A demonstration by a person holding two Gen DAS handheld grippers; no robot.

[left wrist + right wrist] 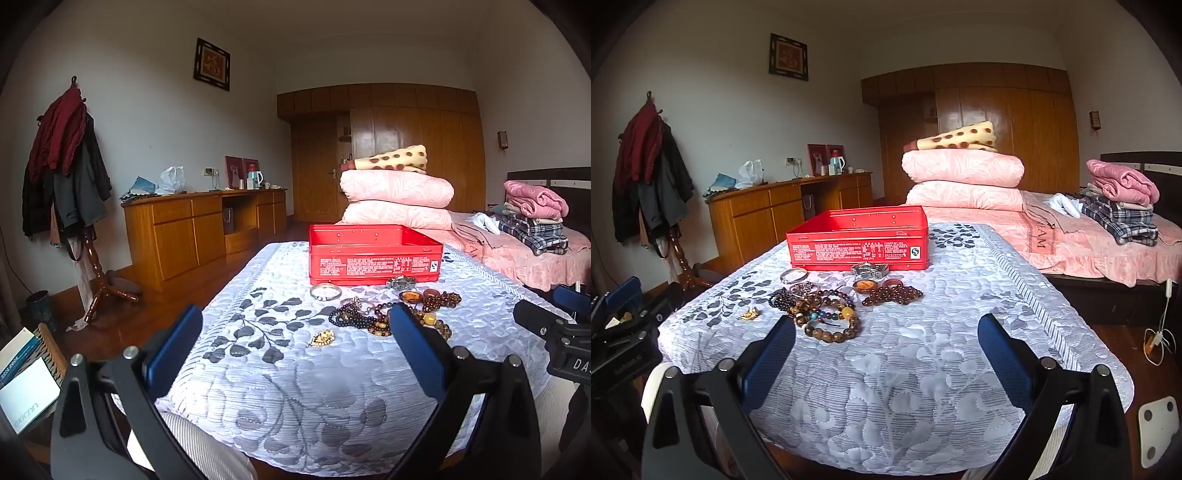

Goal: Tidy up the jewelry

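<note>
An open red tin box (375, 254) (858, 242) stands on a white quilt with grey leaves (295, 369) (923, 369). In front of it lie a silver bangle (325, 291) (793, 275), a metal watch (870, 270), a gold leaf brooch (321, 338) (750, 314), and several bead bracelets (369, 319) (827, 314), brown beads (892, 295) among them. My left gripper (295, 325) is open and empty, short of the jewelry. My right gripper (886, 332) is open and empty, to the right of the beads.
Folded pink quilts (964, 177) and a bed with folded clothes (1119, 214) lie behind the box. A wooden cabinet (199, 229) and a coat rack (66, 166) stand at the left wall. The other gripper shows at each view's edge (554, 332) (624, 325).
</note>
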